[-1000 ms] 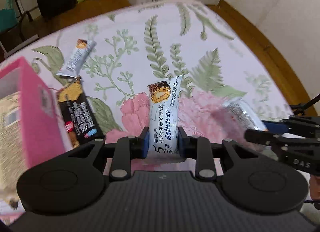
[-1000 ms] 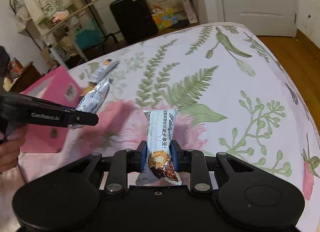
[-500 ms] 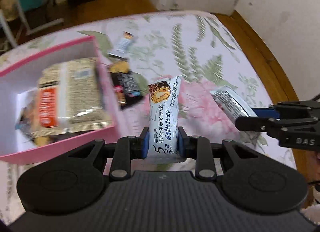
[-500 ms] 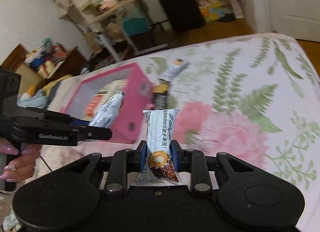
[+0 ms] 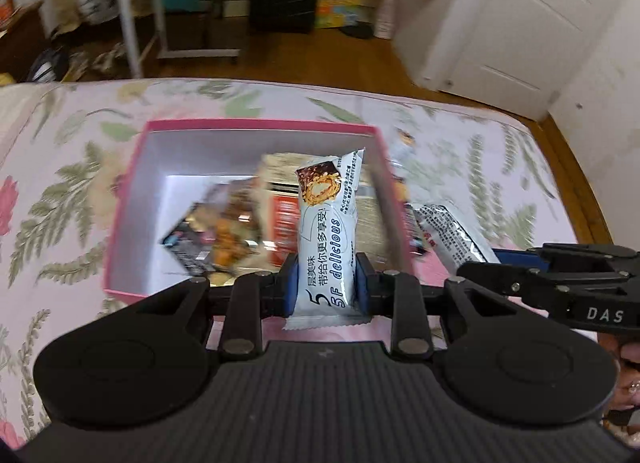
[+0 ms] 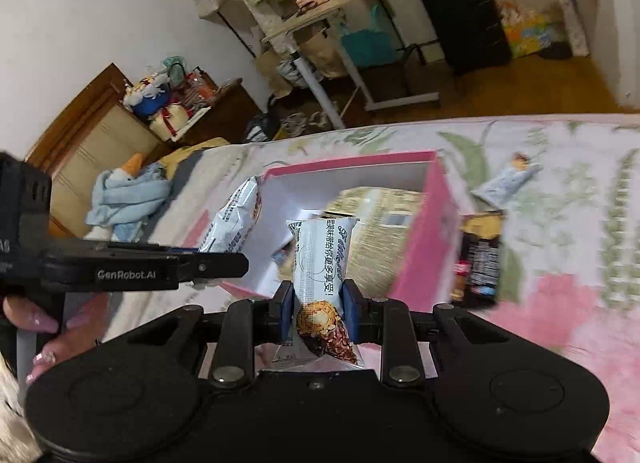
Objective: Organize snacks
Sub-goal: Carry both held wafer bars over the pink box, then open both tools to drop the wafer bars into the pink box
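While each of your grippers carries one white snack bar, both bars hang above the pink box: left bar clamped between the left gripper fingers, right bar clamped in the right gripper. Inside the box: a tan packet and darker wrappers. Beside the box, on the floral bed: a black bar and another white bar. Risk: with your grippers close together, they may collide, or a bar released near the wall may fall outside.
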Demonstrator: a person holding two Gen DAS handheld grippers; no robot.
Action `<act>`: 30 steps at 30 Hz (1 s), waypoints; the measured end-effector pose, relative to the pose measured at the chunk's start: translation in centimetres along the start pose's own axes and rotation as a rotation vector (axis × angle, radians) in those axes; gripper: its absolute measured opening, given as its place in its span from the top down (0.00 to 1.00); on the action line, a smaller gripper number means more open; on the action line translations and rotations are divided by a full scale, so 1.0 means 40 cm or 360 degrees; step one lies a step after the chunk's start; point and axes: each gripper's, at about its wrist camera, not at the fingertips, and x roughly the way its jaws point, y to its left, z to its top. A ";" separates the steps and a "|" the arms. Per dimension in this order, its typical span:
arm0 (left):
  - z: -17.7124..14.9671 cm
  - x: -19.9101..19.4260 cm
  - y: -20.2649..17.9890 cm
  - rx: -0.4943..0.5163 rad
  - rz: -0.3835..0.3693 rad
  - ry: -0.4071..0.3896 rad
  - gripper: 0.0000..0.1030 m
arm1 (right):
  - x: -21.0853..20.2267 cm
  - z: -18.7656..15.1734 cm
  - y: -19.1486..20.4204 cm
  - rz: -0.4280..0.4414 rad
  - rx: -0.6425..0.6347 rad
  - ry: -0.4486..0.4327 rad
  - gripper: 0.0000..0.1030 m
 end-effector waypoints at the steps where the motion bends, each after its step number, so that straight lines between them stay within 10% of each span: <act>1: 0.002 0.004 0.019 -0.0022 0.0037 -0.0006 0.74 | 0.025 0.010 0.002 0.0008 0.0016 0.0012 0.70; 15: -0.012 0.159 0.189 -0.0281 0.0192 0.0025 0.62 | 0.338 0.071 0.035 0.0084 0.0226 0.0271 0.57; 23: -0.021 0.082 0.142 -0.0182 0.0105 -0.0070 0.51 | 0.160 0.075 -0.006 0.0201 0.0281 0.0070 0.49; 30: -0.050 0.014 0.013 -0.0012 -0.0005 -0.0115 0.52 | -0.008 0.082 -0.067 -0.0014 0.0139 -0.0051 0.48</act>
